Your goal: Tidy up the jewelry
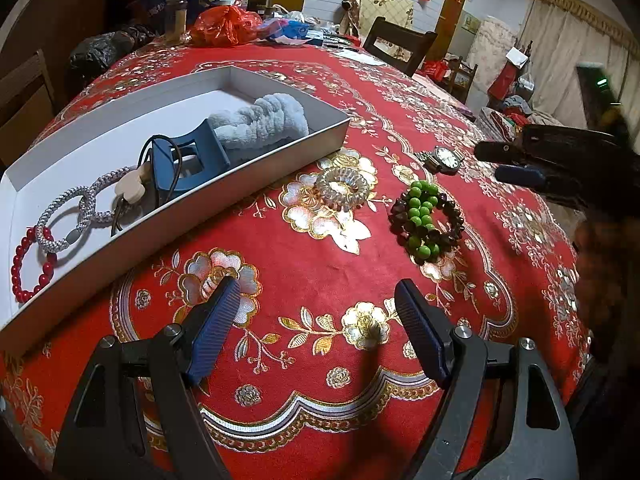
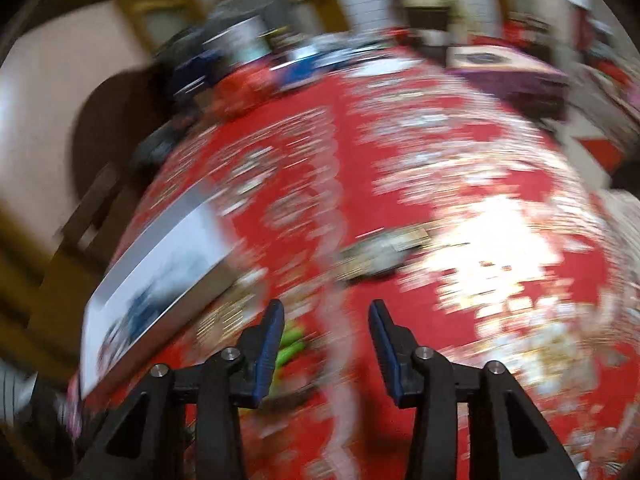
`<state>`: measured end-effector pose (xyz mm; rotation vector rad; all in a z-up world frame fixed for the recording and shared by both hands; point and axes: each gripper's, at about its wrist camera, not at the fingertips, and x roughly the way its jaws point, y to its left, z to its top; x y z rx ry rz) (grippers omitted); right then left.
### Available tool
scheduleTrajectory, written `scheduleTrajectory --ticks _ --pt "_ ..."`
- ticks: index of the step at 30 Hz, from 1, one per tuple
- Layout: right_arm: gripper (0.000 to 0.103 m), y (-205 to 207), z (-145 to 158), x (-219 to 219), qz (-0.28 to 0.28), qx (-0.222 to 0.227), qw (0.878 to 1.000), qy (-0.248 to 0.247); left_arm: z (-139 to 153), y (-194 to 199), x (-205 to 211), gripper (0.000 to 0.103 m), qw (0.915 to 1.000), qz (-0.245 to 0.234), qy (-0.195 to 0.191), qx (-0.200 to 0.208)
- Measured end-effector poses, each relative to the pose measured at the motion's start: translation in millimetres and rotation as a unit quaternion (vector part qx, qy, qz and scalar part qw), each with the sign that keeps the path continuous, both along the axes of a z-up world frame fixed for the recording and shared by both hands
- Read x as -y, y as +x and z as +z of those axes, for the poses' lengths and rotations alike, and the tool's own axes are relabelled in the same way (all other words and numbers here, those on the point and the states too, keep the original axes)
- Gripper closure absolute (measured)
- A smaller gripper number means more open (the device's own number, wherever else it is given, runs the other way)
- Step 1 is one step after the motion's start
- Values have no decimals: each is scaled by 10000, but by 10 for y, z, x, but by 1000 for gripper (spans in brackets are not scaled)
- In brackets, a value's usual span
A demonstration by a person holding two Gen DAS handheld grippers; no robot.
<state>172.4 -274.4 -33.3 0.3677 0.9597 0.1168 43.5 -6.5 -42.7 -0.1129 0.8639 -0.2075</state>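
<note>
The right gripper (image 2: 326, 306) is held with jaws apart; a blurred white box (image 2: 160, 264) is seen left of them.

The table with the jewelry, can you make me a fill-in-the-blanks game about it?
1. The red bead bracelet lies inside the white ____.
2. The beads tangled with the dark brown bracelet are ____.
3. The watch lies on the red ____.
4. The left gripper is ____ and holds nothing.

Missing words: box; green; tablecloth; open

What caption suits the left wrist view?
Open left gripper over red tablecloth; coil tie, bead bracelets, watch outside white box.
</note>
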Motion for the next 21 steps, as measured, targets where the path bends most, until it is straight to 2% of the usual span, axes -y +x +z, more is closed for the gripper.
scheduleTrajectory --ticks 2,5,11,16,18,20,21 --pt "58 149 -147 110 -311 -271 9991 85 0 6 1 23 10000 3 -4 1" --pt "58 311 -236 -4 -158 -309 9993 138 0 7 -3 23 10000 10 -18 2" --pt "53 582 -255 -383 -45 23 9979 -649 1 9 -1 23 10000 3 -36 3" --pt "50 559 -259 -592 305 81 9872 -1561 0 10 6 23 10000 -8 -35 2" --pt "50 530 -252 -575 479 126 9875 -1493 0 11 5 23 10000 -7 -47 3" --pt "58 476 -246 -537 614 139 9869 -1484 1 10 8 23 10000 -8 -32 1" --pt "59 439 -242 -510 680 89 9869 -1457 1 10 9 23 10000 -8 -29 1"
